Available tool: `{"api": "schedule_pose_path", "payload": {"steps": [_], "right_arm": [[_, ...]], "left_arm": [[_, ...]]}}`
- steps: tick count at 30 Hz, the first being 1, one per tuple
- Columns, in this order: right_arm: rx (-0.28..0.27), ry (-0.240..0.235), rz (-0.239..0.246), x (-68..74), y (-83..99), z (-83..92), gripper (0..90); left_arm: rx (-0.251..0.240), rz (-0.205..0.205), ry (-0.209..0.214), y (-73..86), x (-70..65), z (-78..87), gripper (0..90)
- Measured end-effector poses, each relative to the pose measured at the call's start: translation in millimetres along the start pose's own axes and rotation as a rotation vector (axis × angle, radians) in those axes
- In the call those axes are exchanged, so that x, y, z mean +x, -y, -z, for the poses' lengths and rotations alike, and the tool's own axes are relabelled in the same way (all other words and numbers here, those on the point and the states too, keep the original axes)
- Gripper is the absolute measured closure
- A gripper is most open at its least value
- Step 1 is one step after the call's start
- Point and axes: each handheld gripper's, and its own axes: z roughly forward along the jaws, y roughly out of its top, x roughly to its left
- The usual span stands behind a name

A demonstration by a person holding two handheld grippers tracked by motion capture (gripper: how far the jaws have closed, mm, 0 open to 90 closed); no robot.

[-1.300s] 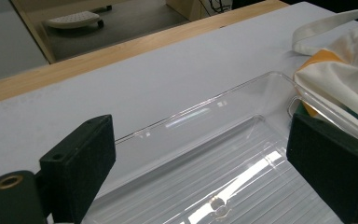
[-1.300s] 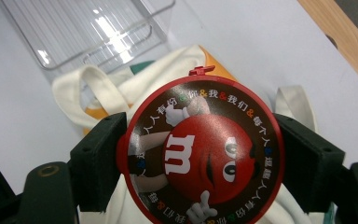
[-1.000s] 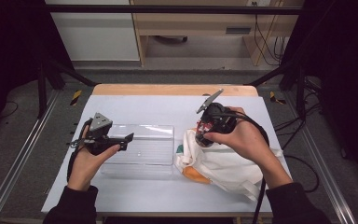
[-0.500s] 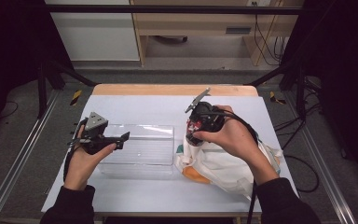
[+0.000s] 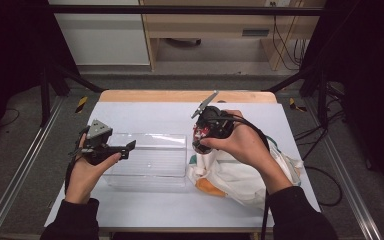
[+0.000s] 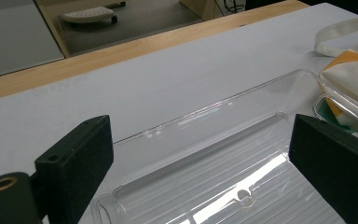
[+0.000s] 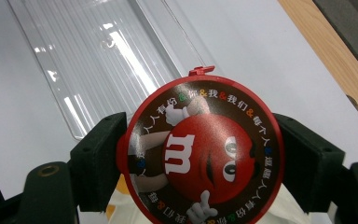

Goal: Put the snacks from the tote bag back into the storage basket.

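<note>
Right gripper (image 7: 205, 158) pinches a round red-and-brown candy tin with a cartoon red face and a white "m" on its lid (image 7: 204, 151); its two black jaws press the tin's rim from either side, and the small red tab on the rim points away from the gripper. In the high view this gripper (image 5: 201, 141) is held in the person's right hand (image 5: 240, 145) with its jaws pointing down, the tin a small red patch (image 5: 198, 132) at the jaws. Directly beneath the gripper and reaching back under the forearm lies a crumpled cream cloth bag with orange and green patches (image 5: 240, 175). Beyond the tin, ahead of the jaws in the right gripper view, a clear ribbed plastic tray (image 7: 98, 56) rests on the white table top (image 7: 242, 51).

Left gripper (image 6: 200, 163) has its jaws spread wide with nothing between the pads. The clear tray (image 6: 223, 172) lies just below and ahead of it, running away between the two jaws, and a corner of the cloth bag (image 6: 354, 70) sits past the tray's far end, beyond one jaw. In the high view the left gripper (image 5: 122, 149) is held level in the left hand (image 5: 85, 172), above the tray's near end (image 5: 150, 160), well apart from the right gripper.
</note>
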Motion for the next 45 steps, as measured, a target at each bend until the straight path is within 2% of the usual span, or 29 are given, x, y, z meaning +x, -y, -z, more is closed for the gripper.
{"api": "schedule_pose_path", "payload": {"steps": [23,34,45], "right_arm": [[-0.010,-0.039,0.029,-0.4,-17.4,-20.7,24.0],[-0.013,-0.058,0.069,3.1,-27.0,-28.2,24.0],[-0.007,-0.093,0.120,6.0,-37.1,-37.8,24.0]], "left_arm": [[-0.012,0.024,0.005,0.7,10.0,8.3,6.3],[-0.011,0.023,0.010,1.0,9.5,7.9,6.4],[-0.015,0.037,0.008,2.7,15.1,10.3,6.6]]}}
